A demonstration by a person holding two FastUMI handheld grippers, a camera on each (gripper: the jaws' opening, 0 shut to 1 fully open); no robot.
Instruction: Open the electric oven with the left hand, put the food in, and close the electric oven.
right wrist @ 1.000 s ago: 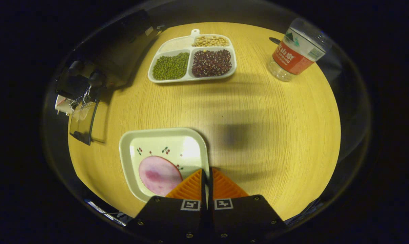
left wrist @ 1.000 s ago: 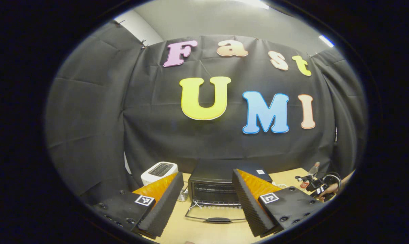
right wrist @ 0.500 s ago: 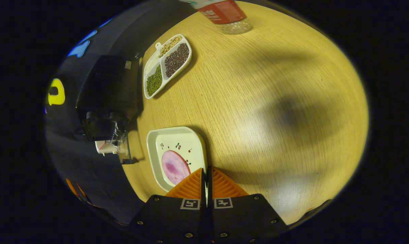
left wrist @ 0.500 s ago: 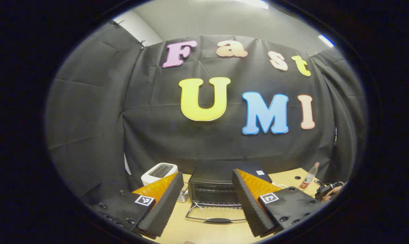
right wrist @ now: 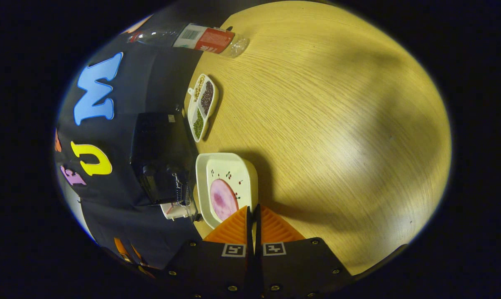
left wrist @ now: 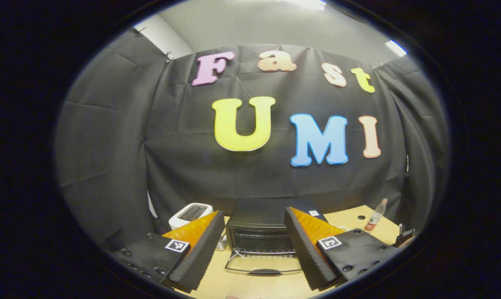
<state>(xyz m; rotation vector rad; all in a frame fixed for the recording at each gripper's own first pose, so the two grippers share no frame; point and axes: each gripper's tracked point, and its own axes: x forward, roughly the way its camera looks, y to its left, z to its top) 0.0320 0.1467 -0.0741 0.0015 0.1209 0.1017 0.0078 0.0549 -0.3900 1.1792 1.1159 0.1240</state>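
Note:
The black electric oven point(left wrist: 258, 226) stands on the table straight ahead of my left gripper point(left wrist: 254, 211), which is open, holds nothing and is some way back from it. The oven's glass door point(left wrist: 262, 265) lies folded down and open. In the right gripper view, my right gripper point(right wrist: 253, 207) is shut on the near rim of a white square plate point(right wrist: 229, 170) carrying a pink ham slice point(right wrist: 223, 199). The plate hangs just off the wooden table point(right wrist: 325, 124), next to the oven point(right wrist: 157, 162) and its open door point(right wrist: 188, 195).
A white toaster point(left wrist: 190, 212) stands left of the oven. A divided tray of beans point(right wrist: 202, 106) lies beside the oven on its right. A plastic bottle with a red label point(right wrist: 204, 38) stands at the table's far edge, near the cloth wall.
The right gripper has swung round with the plate held in it, bringing plate and ham close to the oven's open door. The left gripper has barely shifted and stays open.

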